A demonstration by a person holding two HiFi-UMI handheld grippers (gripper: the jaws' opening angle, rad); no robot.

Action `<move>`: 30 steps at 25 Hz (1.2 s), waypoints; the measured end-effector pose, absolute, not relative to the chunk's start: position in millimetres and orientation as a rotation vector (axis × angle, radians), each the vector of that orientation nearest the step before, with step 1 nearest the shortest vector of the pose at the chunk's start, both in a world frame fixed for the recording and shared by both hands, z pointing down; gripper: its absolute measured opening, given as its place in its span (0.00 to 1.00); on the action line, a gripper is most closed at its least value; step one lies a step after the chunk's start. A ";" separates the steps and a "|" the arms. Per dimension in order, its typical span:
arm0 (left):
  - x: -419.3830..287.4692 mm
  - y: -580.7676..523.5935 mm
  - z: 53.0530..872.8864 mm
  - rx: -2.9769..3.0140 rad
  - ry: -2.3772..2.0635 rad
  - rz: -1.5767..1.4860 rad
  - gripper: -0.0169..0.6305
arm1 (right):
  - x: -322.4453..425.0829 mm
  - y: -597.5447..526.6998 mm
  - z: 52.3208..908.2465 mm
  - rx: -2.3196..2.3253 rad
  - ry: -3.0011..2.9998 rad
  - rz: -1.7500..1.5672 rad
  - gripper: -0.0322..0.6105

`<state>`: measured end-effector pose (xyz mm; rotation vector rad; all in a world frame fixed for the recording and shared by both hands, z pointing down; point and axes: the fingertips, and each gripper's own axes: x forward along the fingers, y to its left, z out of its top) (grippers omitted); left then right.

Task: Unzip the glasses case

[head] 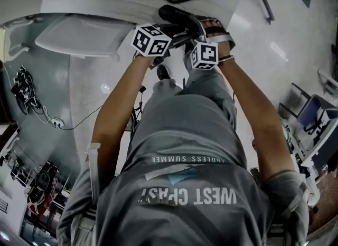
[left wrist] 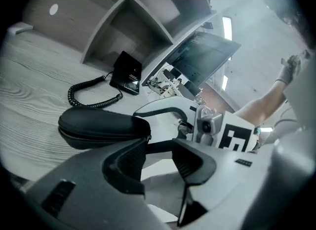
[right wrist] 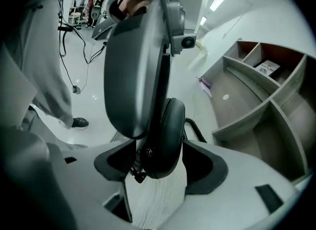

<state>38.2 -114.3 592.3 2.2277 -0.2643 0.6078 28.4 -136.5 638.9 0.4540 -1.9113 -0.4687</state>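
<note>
On the desk (left wrist: 34, 91): black case (left wrist: 98, 128) lies flat on the pale wood grain, long side toward the left gripper view; seam reads closed along the side that shows
Zip pull (right wrist: 138, 167): small and dark; hangs at the end of the case nearest the right gripper view
Left claw (left wrist: 159, 150): jaws apart; nothing pressed between the pads; end of the case sits just past one jaw tip, to the side of the gap
Right claw (right wrist: 160, 151): jaws apart, straddling the end of the case; the pull hangs in the gap between one pad and the case; the other pad is very near the case, and I cannot tell whether it touches
Claws together: close, each large in the other's view; head view has them side by side at the desk edge, over the case, both arms (head: 119, 107) reaching forward
Behind the case: coiled cord (left wrist: 91, 98) runs to a black phone (left wrist: 126, 73); open shelf (left wrist: 143, 21) stands beyond the phone
</note>
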 end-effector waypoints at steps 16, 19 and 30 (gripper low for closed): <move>-41.0 -126.3 458.2 2.504 -0.465 0.468 0.20 | 10.7 -99.1 511.8 0.756 -2.154 -0.353 0.34; -56.7 -123.8 413.1 2.599 -0.507 0.399 0.10 | -3.4 -96.7 447.5 0.927 -2.259 -0.275 0.23; -123.9 -78.7 240.3 2.959 -0.942 0.178 0.03 | -49.3 -38.3 245.7 1.148 -2.732 0.146 0.06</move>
